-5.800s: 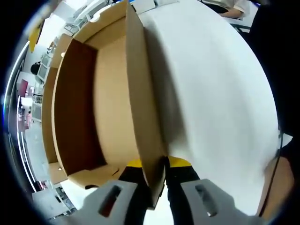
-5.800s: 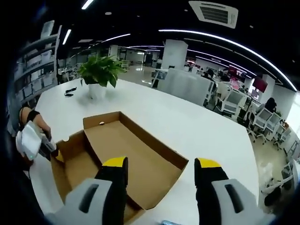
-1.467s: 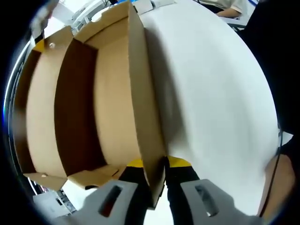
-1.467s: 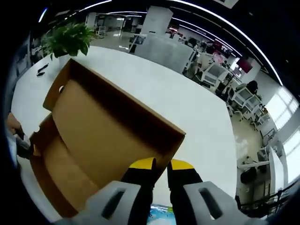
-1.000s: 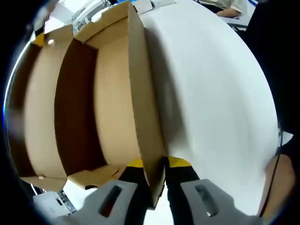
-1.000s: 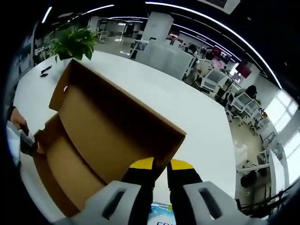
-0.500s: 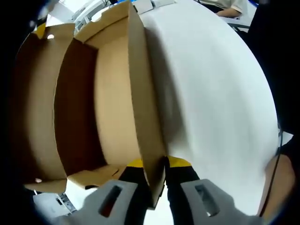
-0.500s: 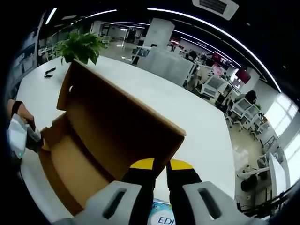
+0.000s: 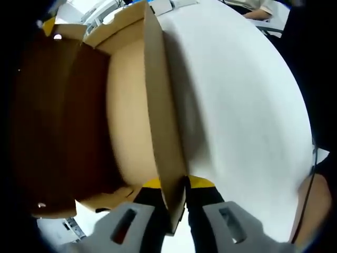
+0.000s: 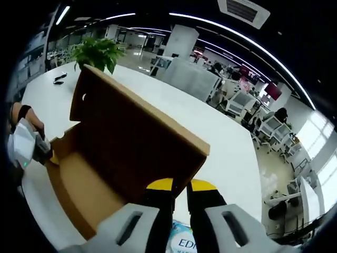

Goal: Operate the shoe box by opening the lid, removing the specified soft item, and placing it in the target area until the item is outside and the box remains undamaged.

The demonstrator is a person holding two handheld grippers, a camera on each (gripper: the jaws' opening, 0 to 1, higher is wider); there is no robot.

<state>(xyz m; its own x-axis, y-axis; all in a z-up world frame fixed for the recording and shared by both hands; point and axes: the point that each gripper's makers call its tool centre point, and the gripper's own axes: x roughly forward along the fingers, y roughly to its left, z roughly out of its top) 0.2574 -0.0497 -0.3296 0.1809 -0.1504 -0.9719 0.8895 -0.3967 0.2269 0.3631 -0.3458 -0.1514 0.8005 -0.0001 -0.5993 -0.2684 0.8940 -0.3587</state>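
Right gripper view: white table (image 10: 221,142) in an open office, both claws pinching the shoe box (image 10: 126,153).

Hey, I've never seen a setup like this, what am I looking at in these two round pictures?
A person holds a two-jaw tool in each hand, and a fisheye camera rides on each, looking along its jaws. In the left gripper view, the left tool is shut on the side wall of an open cardboard box that sits on a white table. In the right gripper view, the right tool is shut on the edge of the box's lid, which stands raised. At the left edge of that view you can see the left tool from outside. A potted plant stands at the table's far end, with an office behind.
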